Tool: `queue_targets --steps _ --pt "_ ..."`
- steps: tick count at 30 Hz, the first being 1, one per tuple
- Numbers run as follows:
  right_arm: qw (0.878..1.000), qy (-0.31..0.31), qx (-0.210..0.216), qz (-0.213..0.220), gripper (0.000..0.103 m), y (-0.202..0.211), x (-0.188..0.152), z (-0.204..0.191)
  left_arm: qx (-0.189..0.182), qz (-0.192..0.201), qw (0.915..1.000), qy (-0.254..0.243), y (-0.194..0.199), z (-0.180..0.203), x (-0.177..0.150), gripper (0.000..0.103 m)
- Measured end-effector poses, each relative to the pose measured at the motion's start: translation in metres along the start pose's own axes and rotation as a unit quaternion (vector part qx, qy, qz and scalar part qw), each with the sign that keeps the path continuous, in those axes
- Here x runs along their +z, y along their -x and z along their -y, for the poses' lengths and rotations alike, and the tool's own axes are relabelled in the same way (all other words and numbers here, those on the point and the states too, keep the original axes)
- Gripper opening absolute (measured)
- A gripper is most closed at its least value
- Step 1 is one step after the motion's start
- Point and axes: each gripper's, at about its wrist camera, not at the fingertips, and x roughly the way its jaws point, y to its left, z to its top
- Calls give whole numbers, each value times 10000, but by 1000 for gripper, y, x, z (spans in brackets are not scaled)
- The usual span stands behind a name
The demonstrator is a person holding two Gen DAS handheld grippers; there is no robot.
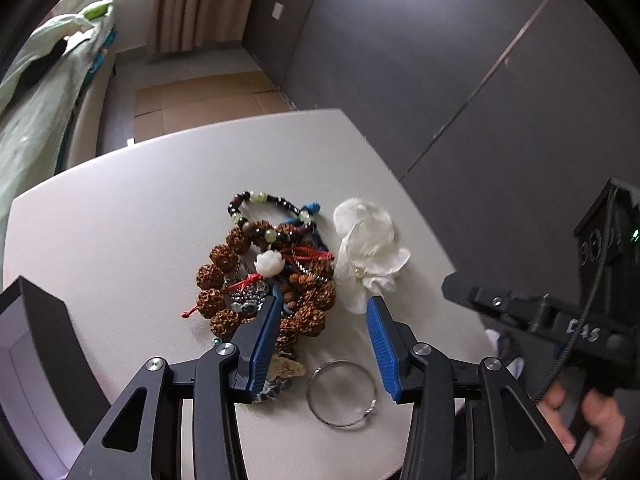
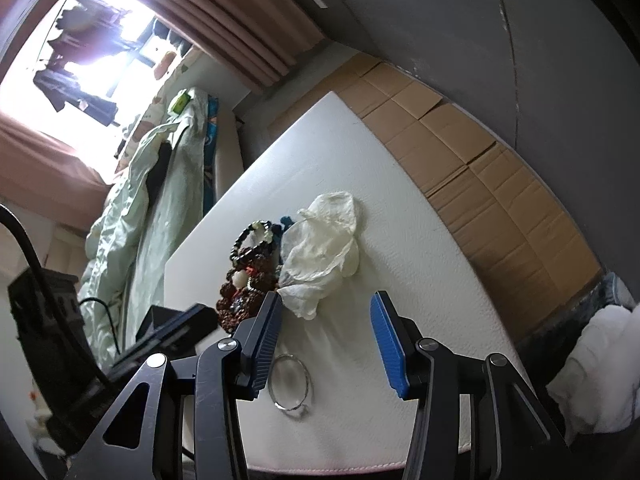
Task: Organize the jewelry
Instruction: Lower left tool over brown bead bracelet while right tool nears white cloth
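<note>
A tangle of jewelry [image 1: 264, 276] lies mid-table: a bracelet of big brown seeds, a dark-and-green bead bracelet [image 1: 260, 204], a white flower bead [image 1: 270, 263] and red cord. Beside it are a white gauzy pouch [image 1: 366, 248] and a thin silver bangle [image 1: 342, 394]. My left gripper [image 1: 324, 306] hovers open over the pile's near edge, its left finger above the brown seeds. My right gripper [image 2: 327, 298] is open too, over bare table just right of the pouch [image 2: 324, 248], with the bangle [image 2: 290, 384] under its left finger. The pile [image 2: 248, 280] shows left of that.
The white table [image 1: 120, 220] ends close behind the pile. A dark box with a pale inside [image 1: 28, 340] stands at the near left. The right gripper's body [image 1: 528, 312] and a hand [image 1: 592, 420] sit at the table's right. Flattened cardboard [image 2: 460, 148] covers the floor beyond; bedding [image 2: 132, 208] lies to the left.
</note>
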Motion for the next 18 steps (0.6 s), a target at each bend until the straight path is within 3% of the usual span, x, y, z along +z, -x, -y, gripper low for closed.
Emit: queue_targets --steps 5,13,18 --pt "10000 -11 -39 -60 48 -1 -2 2 303 -2 9995 -107 0 -7 -3 47" --pt "9999 -30 -105 -8 48 1 -3 2 527 137 9930 1045 -2 -63 6 46" --pt "10000 -77 -12 -53 48 -6 -2 1 574 -37 9903 1264 -21 -73 10 41"
